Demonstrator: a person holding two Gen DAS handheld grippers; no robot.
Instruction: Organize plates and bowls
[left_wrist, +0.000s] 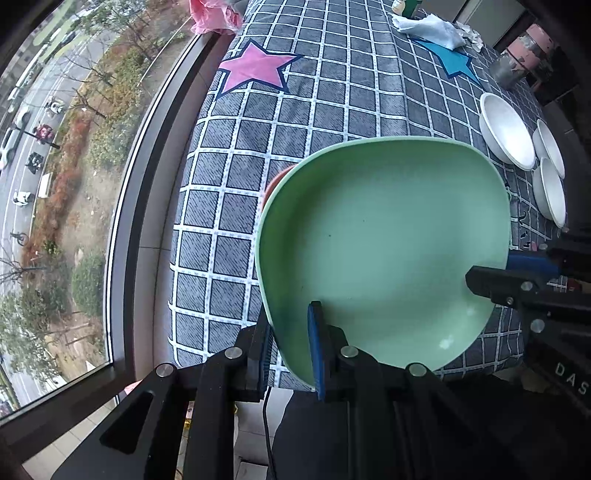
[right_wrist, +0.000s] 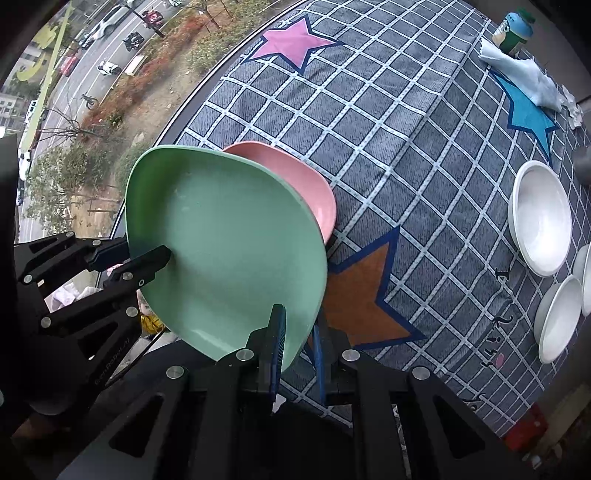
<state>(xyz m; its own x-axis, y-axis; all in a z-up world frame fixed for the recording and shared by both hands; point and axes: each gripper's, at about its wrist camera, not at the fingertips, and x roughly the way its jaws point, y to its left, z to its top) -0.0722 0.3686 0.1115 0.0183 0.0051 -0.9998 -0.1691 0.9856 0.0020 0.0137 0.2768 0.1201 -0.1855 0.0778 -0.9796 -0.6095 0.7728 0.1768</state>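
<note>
Both the left gripper (left_wrist: 291, 347) and right gripper (right_wrist: 297, 350) pinch the stiff, light, slippery green plate (left_wrist: 380, 251) by its thin rim, above the pink plate (right_wrist: 295, 181).

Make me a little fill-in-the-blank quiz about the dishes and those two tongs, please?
1. Both tongs, left tongs and right tongs, are clamped on the rim of the ____ plate.
2. Behind it lies a ____ plate.
3. The number of white bowls on the checked cloth is ____.

Missing words: green; pink; three
</note>
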